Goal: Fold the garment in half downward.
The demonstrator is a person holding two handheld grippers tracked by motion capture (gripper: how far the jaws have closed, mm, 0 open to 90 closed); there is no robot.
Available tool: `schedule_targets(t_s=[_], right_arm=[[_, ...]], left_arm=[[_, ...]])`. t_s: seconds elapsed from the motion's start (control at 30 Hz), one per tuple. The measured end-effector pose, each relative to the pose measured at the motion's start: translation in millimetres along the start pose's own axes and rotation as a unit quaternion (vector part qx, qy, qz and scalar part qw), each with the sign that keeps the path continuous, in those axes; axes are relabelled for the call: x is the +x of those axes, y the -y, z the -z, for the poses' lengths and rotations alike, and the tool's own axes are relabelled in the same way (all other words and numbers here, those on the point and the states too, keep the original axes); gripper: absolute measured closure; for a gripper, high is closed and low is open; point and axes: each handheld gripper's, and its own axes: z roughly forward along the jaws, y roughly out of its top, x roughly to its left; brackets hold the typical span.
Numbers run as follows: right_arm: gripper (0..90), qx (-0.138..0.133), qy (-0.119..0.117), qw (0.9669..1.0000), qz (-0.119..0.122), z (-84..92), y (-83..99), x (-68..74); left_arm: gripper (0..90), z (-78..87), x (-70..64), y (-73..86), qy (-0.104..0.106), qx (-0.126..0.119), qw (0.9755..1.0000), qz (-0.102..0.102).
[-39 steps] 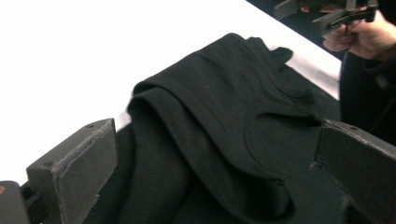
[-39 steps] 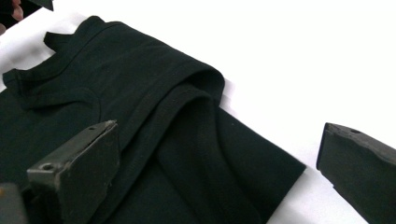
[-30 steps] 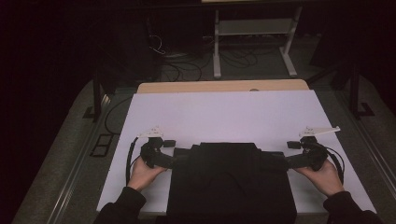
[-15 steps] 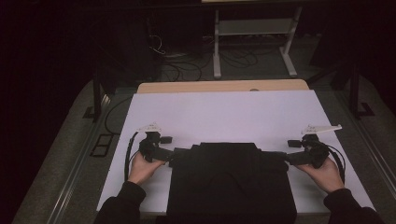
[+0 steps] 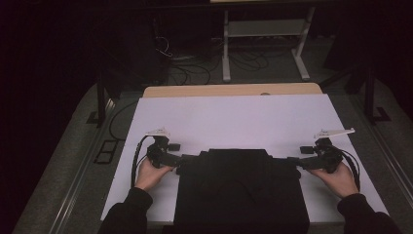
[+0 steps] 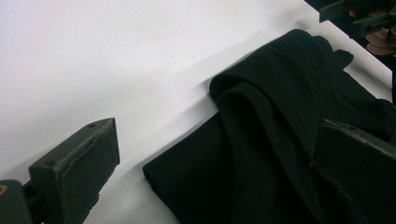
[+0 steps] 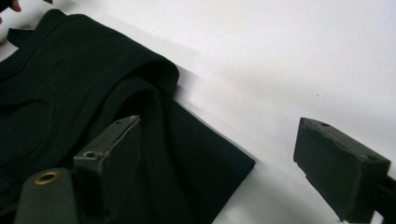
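A black folded garment (image 5: 241, 187) lies on the white table cover (image 5: 234, 122), at the near edge. My left gripper (image 5: 181, 160) points inward at its far-left corner and my right gripper (image 5: 293, 162) at its far-right corner. In the left gripper view the left gripper (image 6: 219, 135) stands open, with the garment's folded corner (image 6: 243, 140) between the jaws and one jaw over the cloth. In the right gripper view the right gripper (image 7: 219, 126) is open around the other corner (image 7: 196, 154). Its jaws have just been closing, and the pads are clear of the cloth.
A bare wooden table edge (image 5: 234, 90) shows beyond the white cover. On the dark floor behind stand a white metal frame (image 5: 263, 44) and loose cables (image 5: 195, 68). The person's right hand (image 6: 378, 42) shows far off in the left gripper view.
The left gripper has edged slightly inward toward the garment's corner. The right hand has stayed in place.
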Motion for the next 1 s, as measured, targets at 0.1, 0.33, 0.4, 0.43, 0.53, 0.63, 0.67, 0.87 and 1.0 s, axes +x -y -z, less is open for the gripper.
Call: schedule_targets(t_s=[0.1,0.33,0.4,0.43,0.53,0.63,0.67,0.87,1.0], right_arm=[[17.1,0.006,-0.001,1.0000,0.000,-1.9,0.4,-1.1],[26.8,0.019,-0.004,0.9998,0.001,-5.5,1.4,-2.9],[28.7,0.020,-0.005,0.9998,0.002,-6.4,1.5,-3.6],[29.9,0.022,-0.008,0.9997,0.001,-6.6,1.6,-4.1],[32.1,0.025,-0.012,0.9996,0.000,-7.7,2.1,-6.2],[35.6,0.027,-0.013,0.9996,0.002,-7.9,2.3,-7.3],[37.0,0.027,-0.013,0.9995,0.003,-7.9,2.3,-7.4],[42.9,0.034,-0.002,0.9993,0.013,-8.2,1.9,-6.2],[45.6,0.040,0.001,0.9991,0.014,-9.1,2.1,-5.0]], left_arm=[[0.5,-1.4,4.2,1.3,0.000,0.003,1.0000,0.005],[5.3,-0.2,10.6,2.5,-0.001,0.002,0.9999,0.015],[6.8,-1.3,10.8,2.8,-0.002,0.005,0.9999,0.014],[7.2,-1.9,11.2,3.1,0.001,0.007,0.9999,0.013],[12.4,-4.8,11.5,3.7,0.007,0.013,0.9999,0.006],[13.2,-7.4,10.8,3.8,0.007,0.017,0.9998,0.004],[13.5,-8.0,10.8,3.8,0.007,0.018,0.9998,0.004],[16.7,-9.4,13.4,4.7,0.004,0.024,0.9997,0.008],[22.8,-7.3,14.6,4.9,0.001,0.020,0.9998,0.008]])
